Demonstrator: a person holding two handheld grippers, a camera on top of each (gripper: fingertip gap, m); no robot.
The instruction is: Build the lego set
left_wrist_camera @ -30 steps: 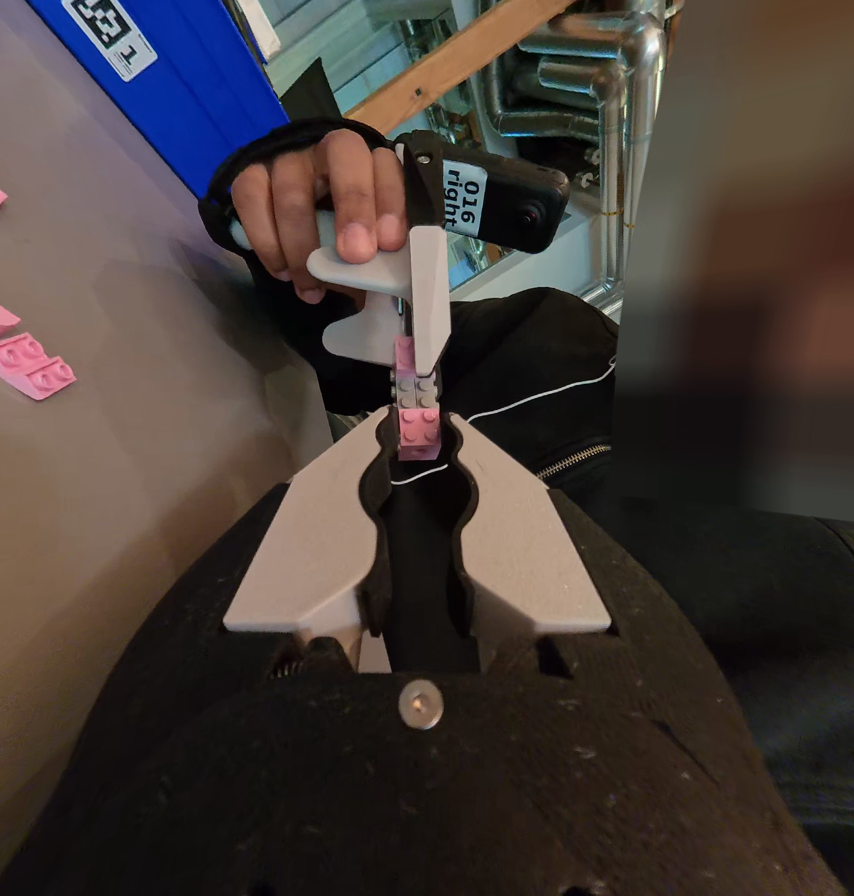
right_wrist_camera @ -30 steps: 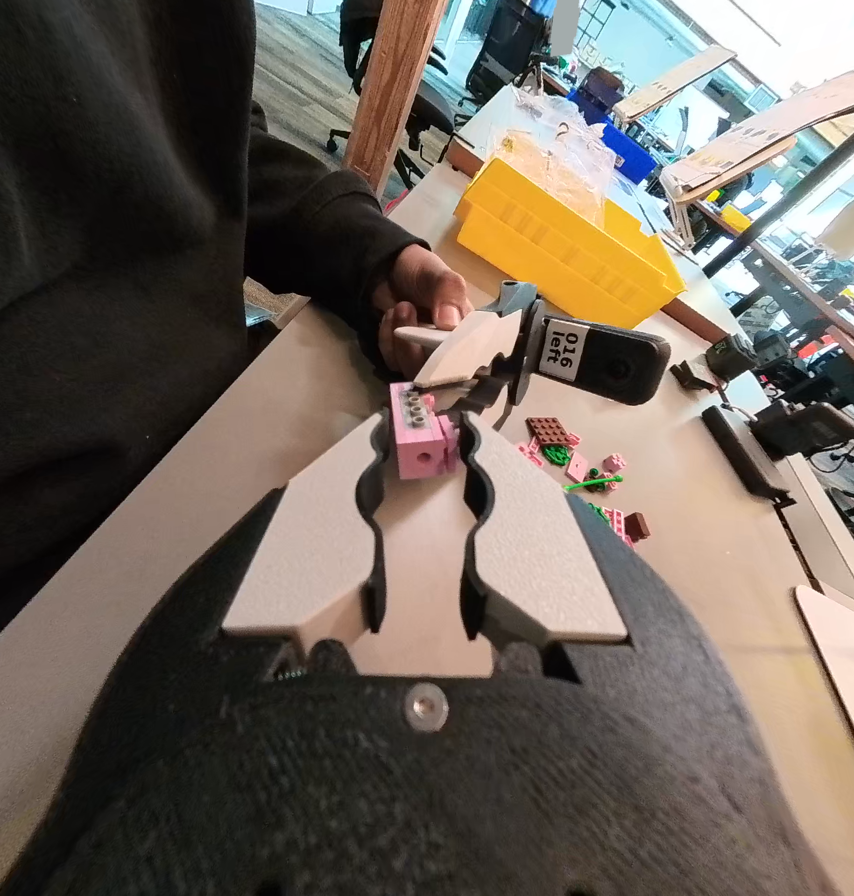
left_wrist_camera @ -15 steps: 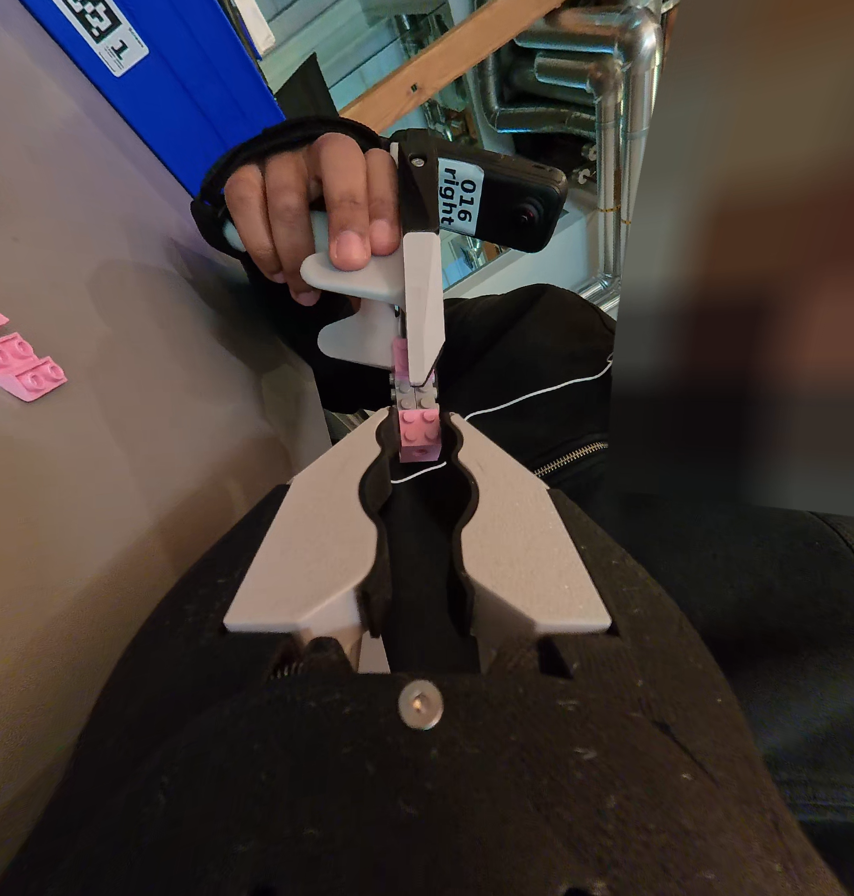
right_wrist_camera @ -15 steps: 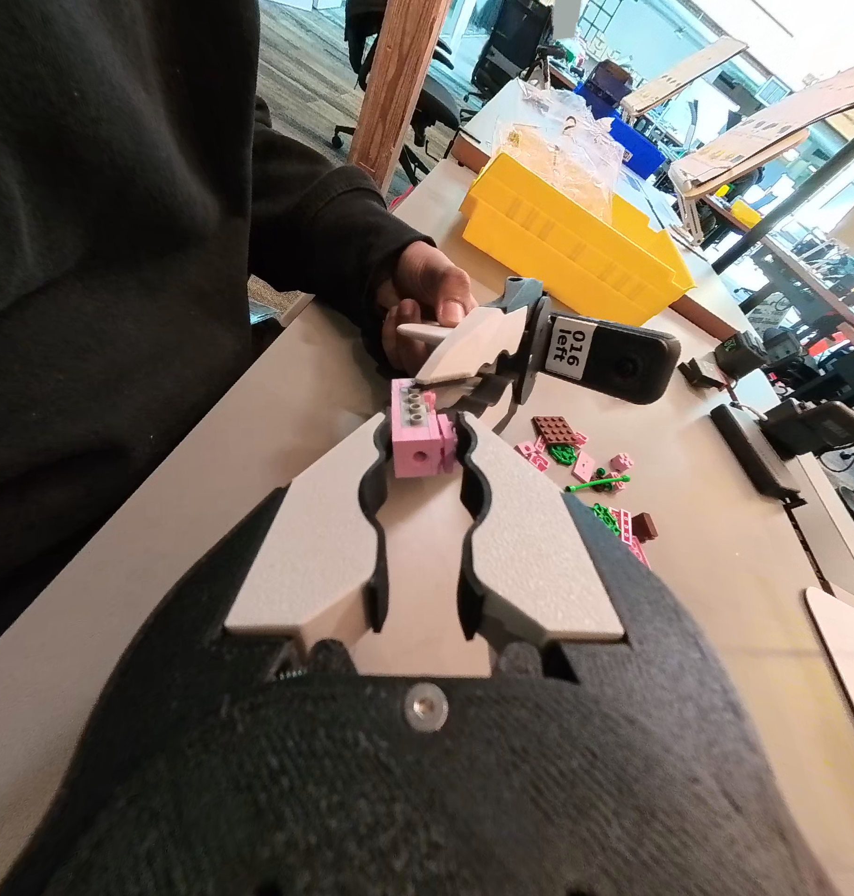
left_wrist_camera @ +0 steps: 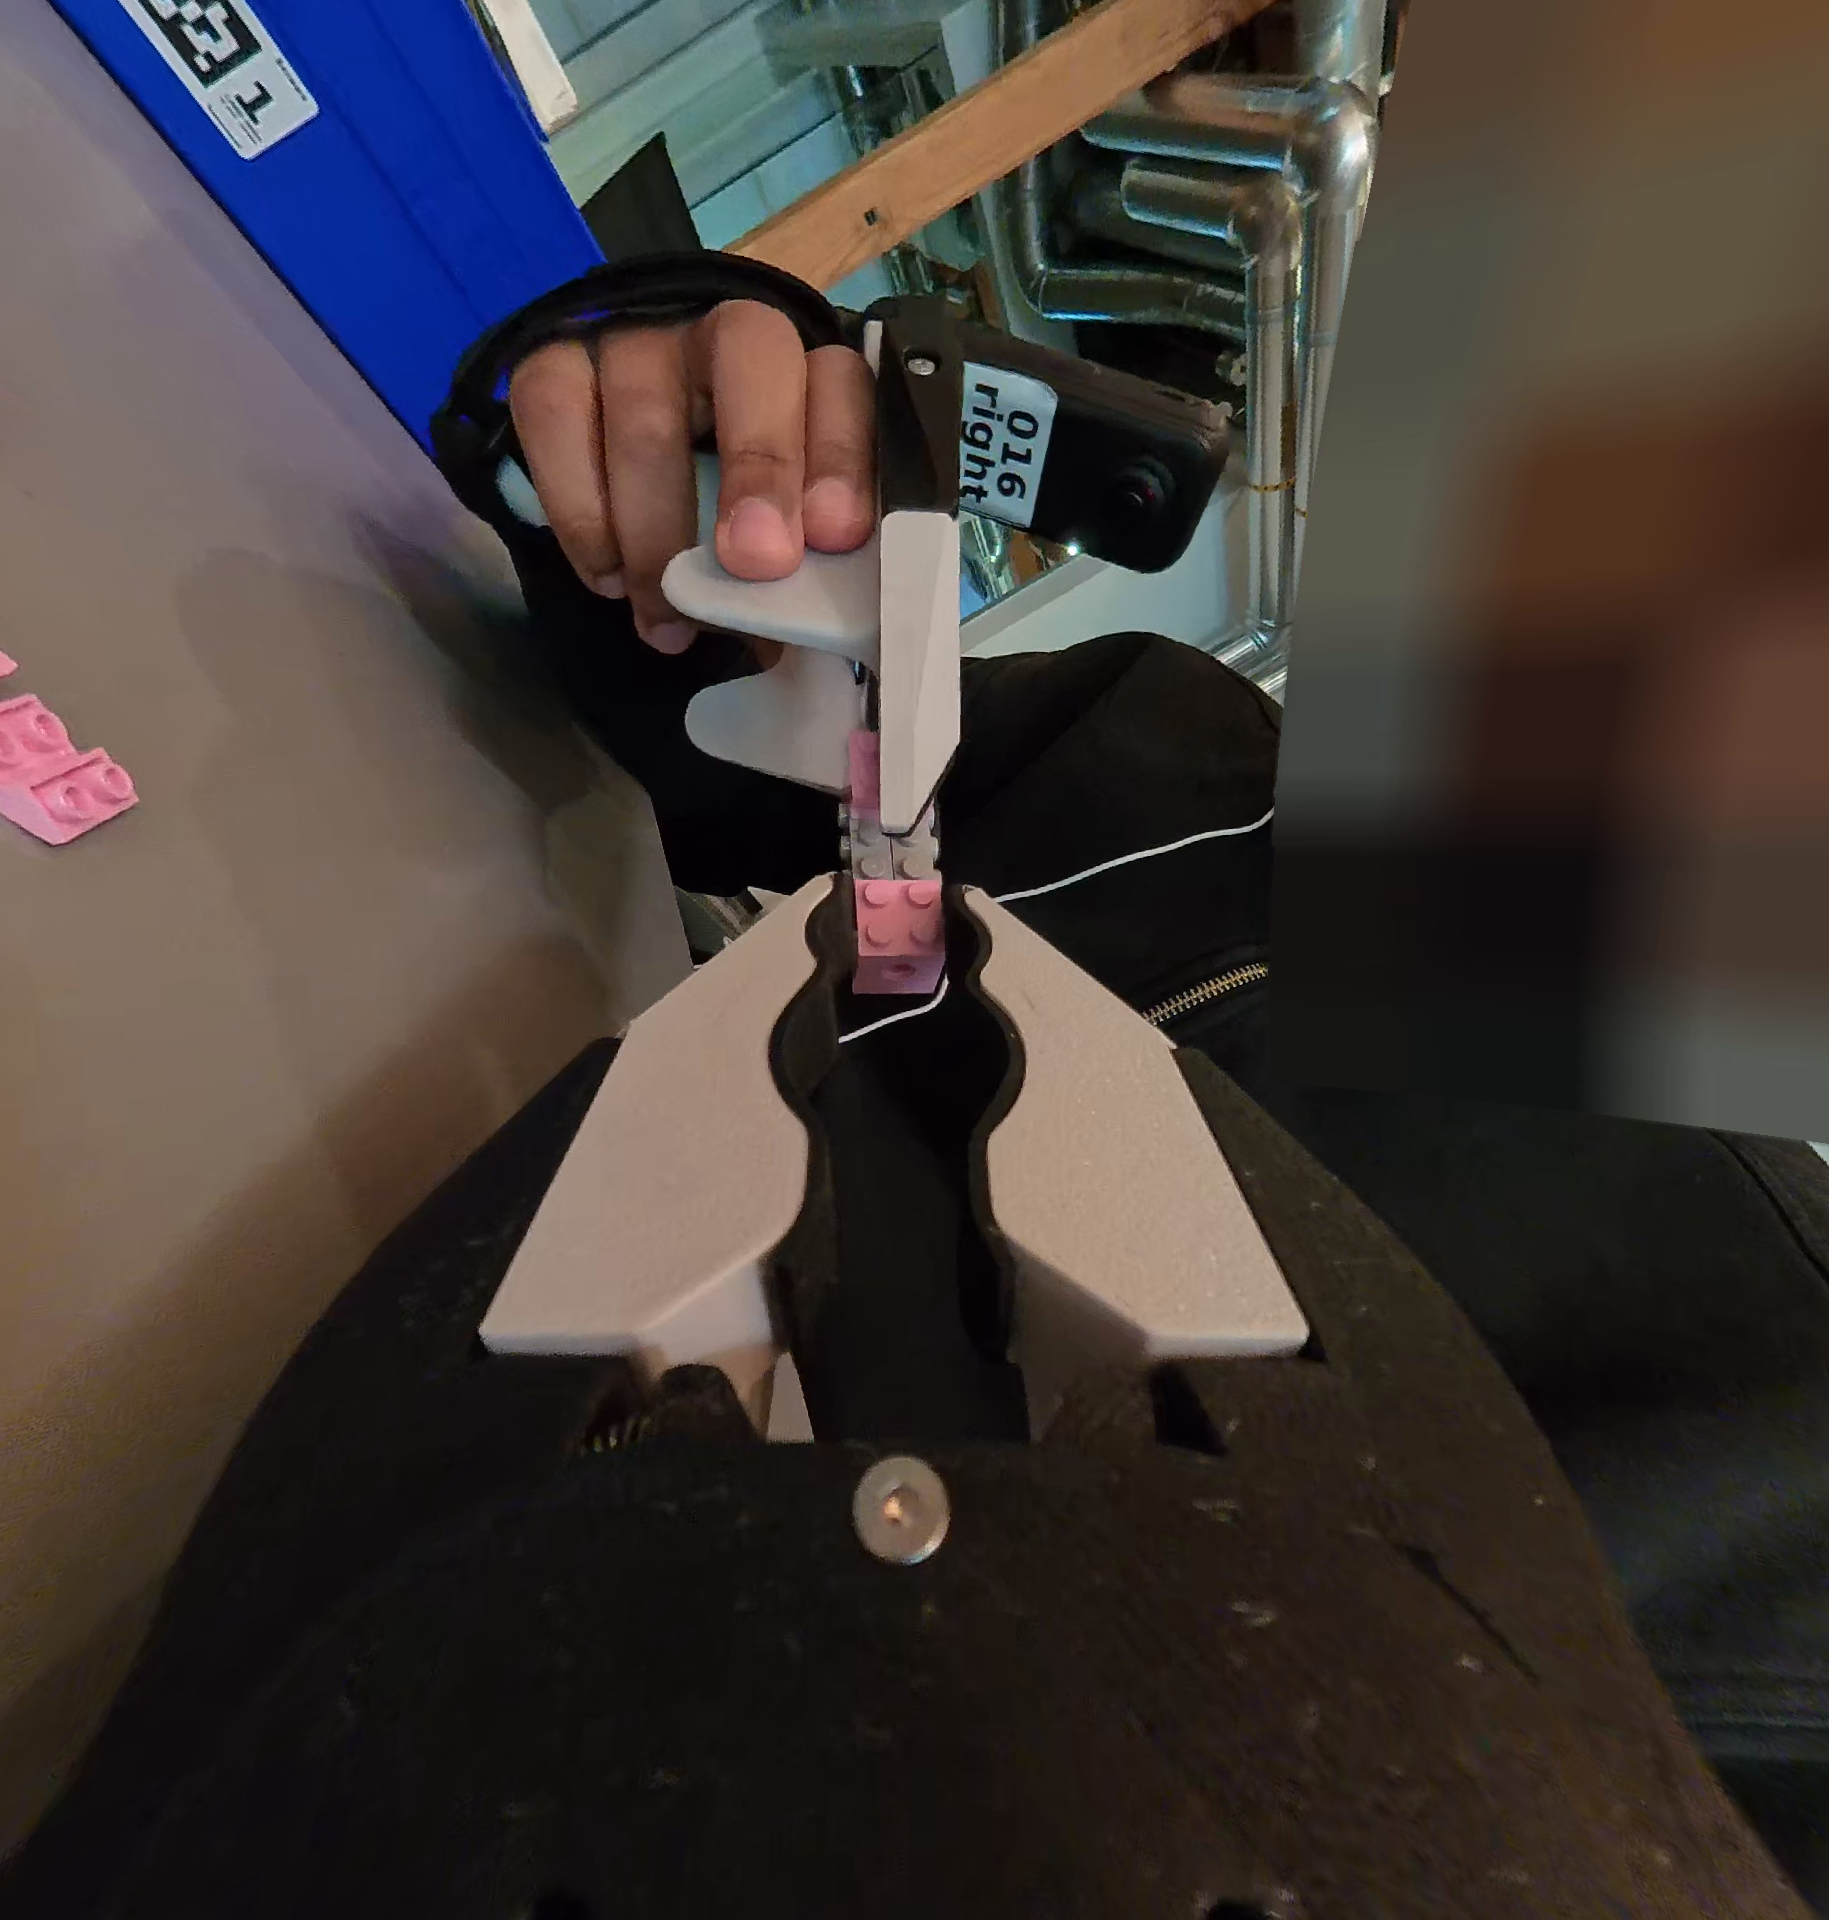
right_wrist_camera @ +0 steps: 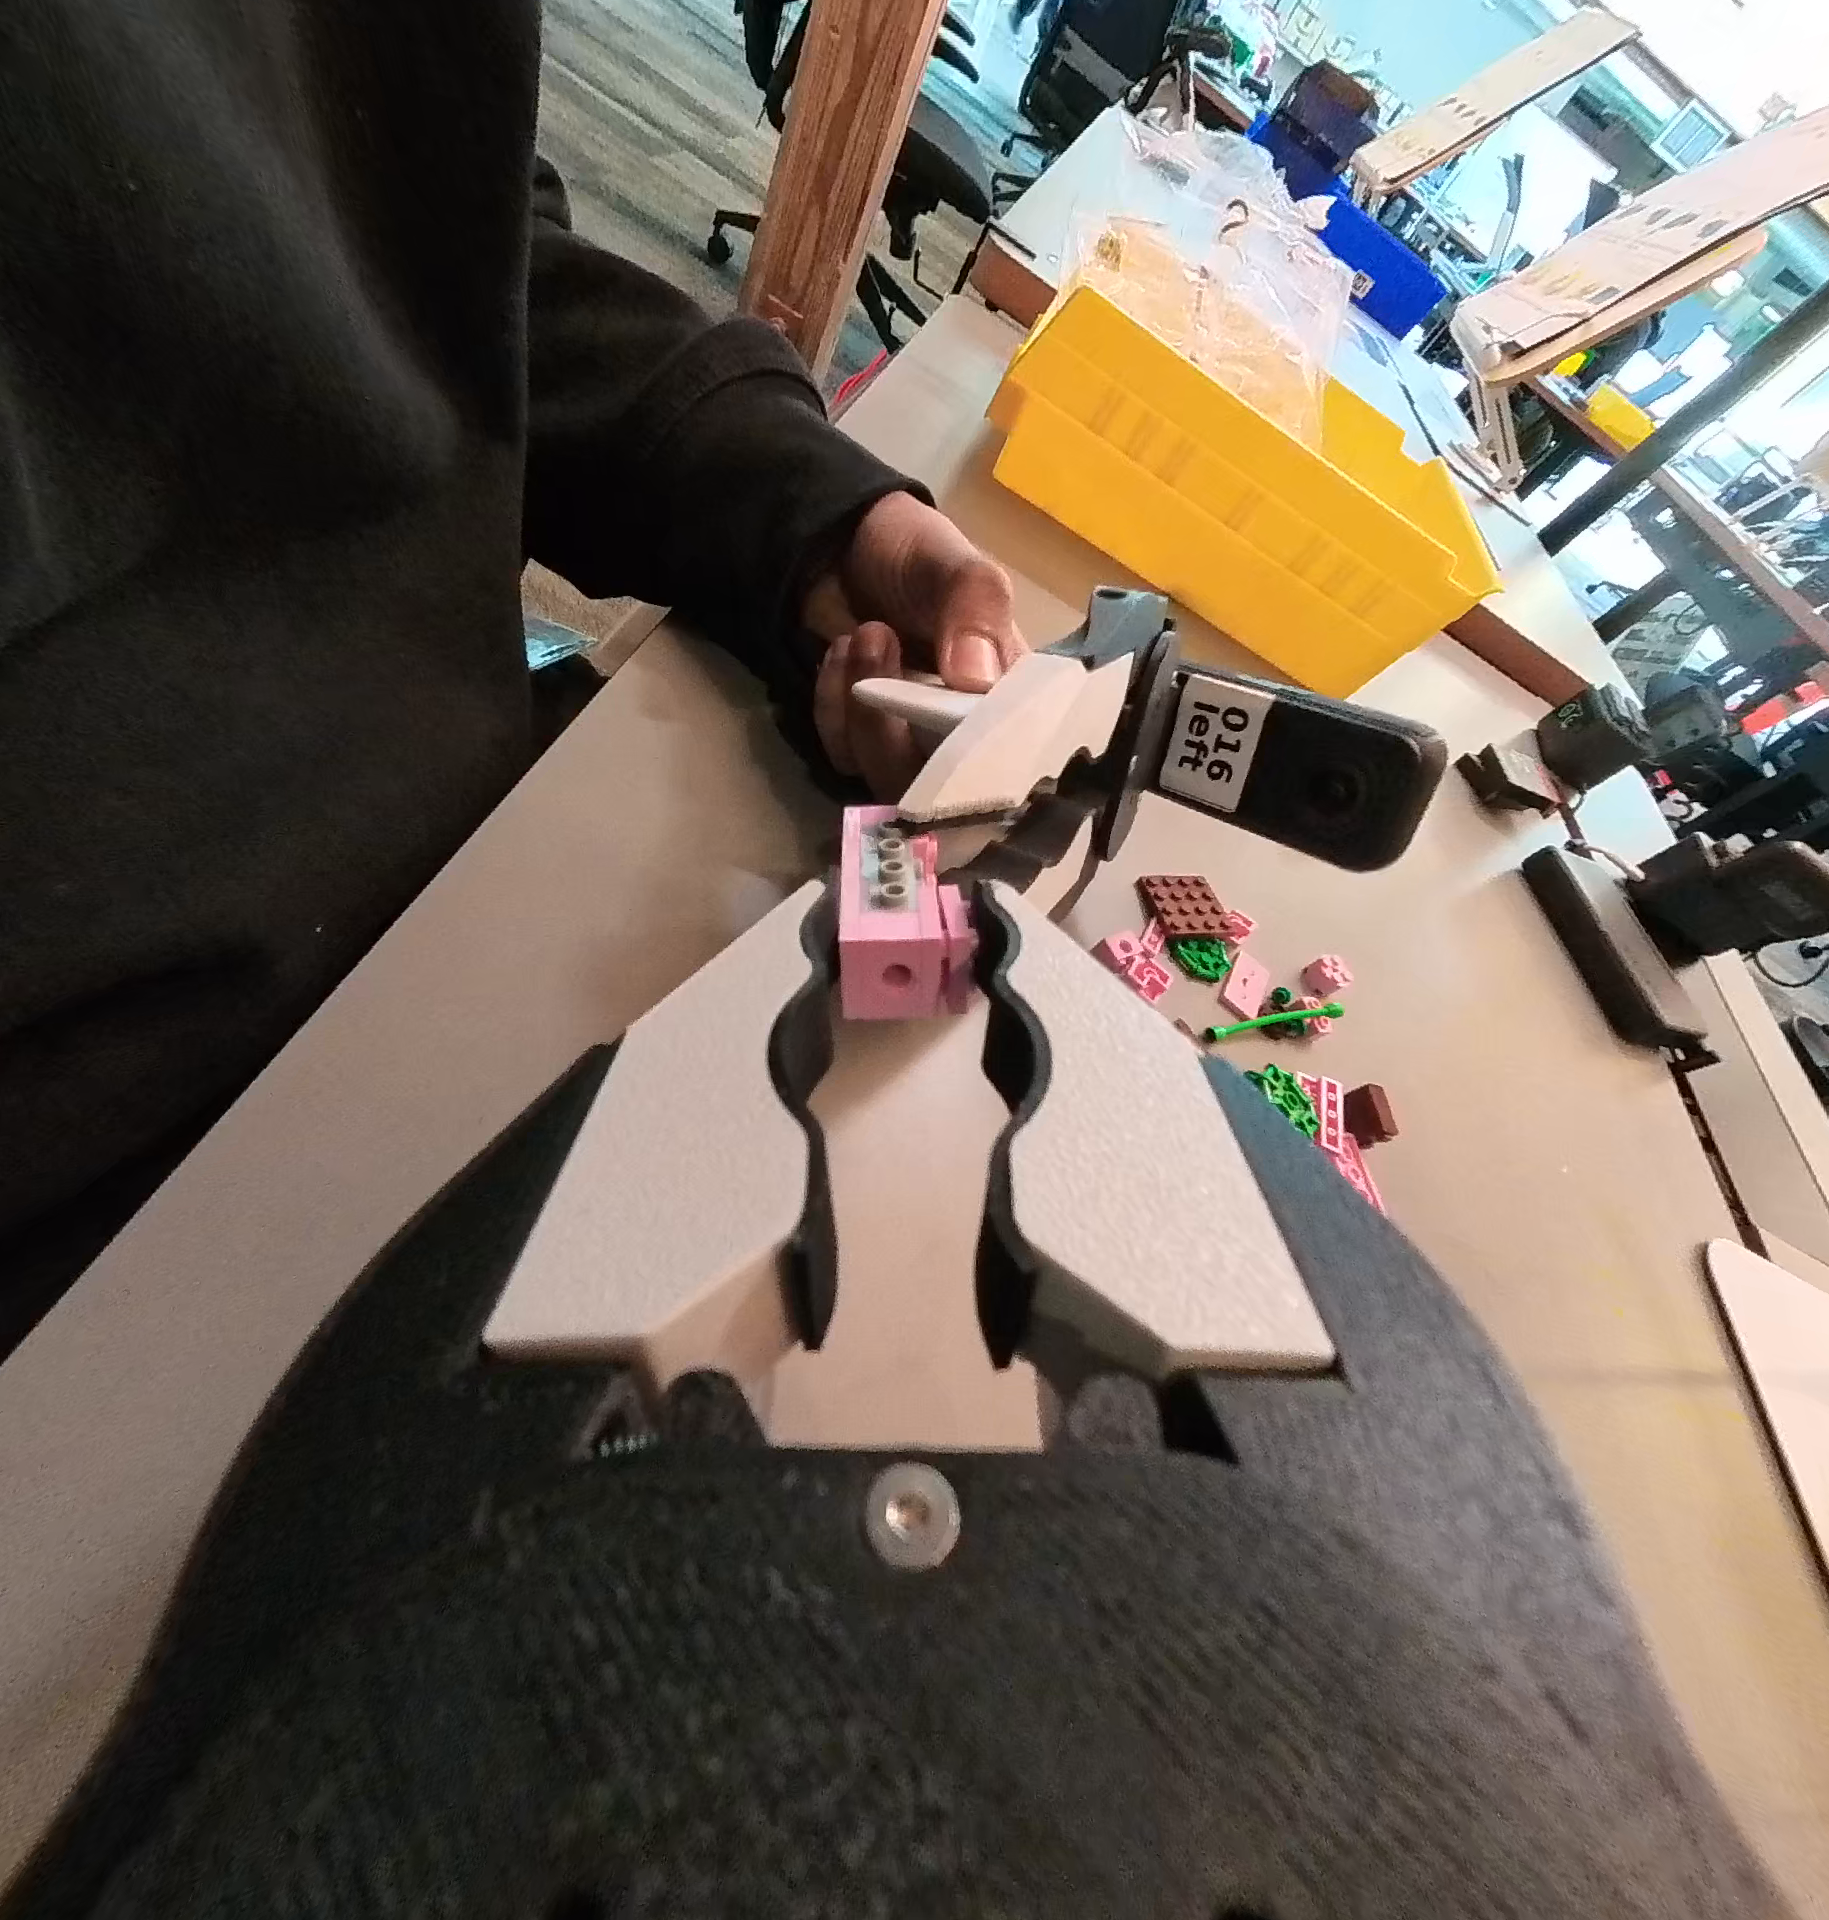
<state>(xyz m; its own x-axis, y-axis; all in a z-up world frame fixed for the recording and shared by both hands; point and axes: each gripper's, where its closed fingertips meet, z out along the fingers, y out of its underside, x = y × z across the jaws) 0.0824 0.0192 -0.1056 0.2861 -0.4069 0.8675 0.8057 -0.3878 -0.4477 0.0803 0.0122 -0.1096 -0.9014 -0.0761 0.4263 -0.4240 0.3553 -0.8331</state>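
Holding one small pink and grey brick assembly between them in the air above the table, both tools are working on the same joining step. The left gripper is pinching the pink block at its lower end, jaws nearly together on it. The right gripper is clamping the pink block with a round hole in its side, and in the left wrist view its fingers are coming down from above, edge-on, onto the grey studded piece. I judge that the two halves are being pressed together or checked for seating; whether the grey plate is fully seated is hard to tell from either view, since the tips are covering the seam.

Loose parts are lying well apart from the work: pink slope bricks on one side, and a scatter of pink, green and brown pieces near a yellow bin.

The next move probably calls for a firm, straight squeeze along the stud axis, then one gripper letting go while the other is keeping hold, so the assembly is not dropped.
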